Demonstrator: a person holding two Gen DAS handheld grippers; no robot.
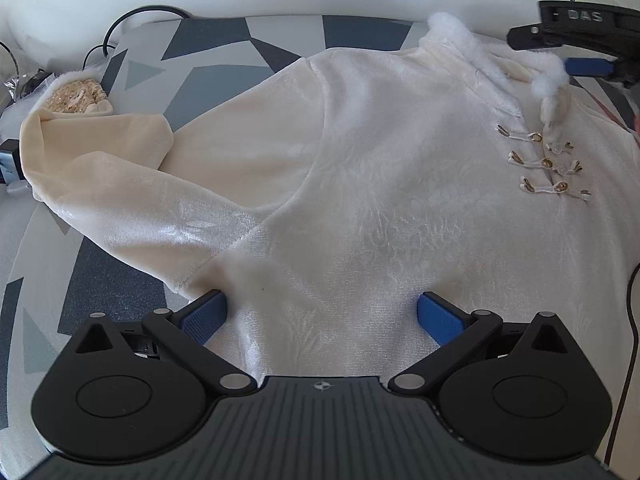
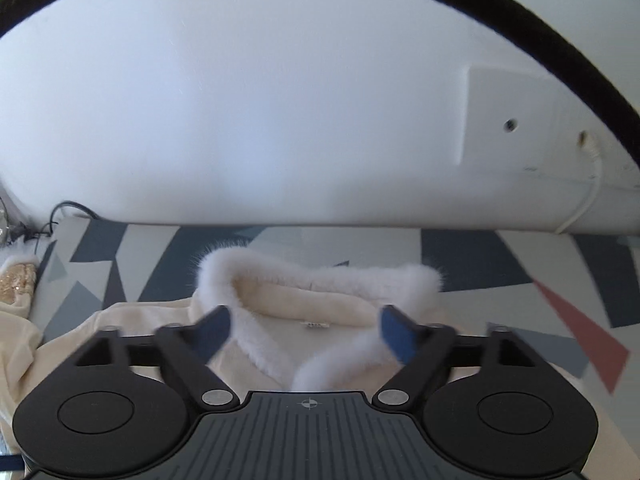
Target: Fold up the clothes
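A cream velvet top lies spread flat on the patterned surface, front up, with a white fur collar and gold loop fasteners. Its left sleeve is bent back, with a beaded cuff at the far left. My left gripper is open over the lower body of the top, jaws wide apart. My right gripper is open just above the fur collar; it also shows in the left wrist view at the collar.
The surface is a grey, blue and white geometric cover, with a red patch at the right. Black cables and small items lie at the far left edge. A white wall with a panel and cord stands behind.
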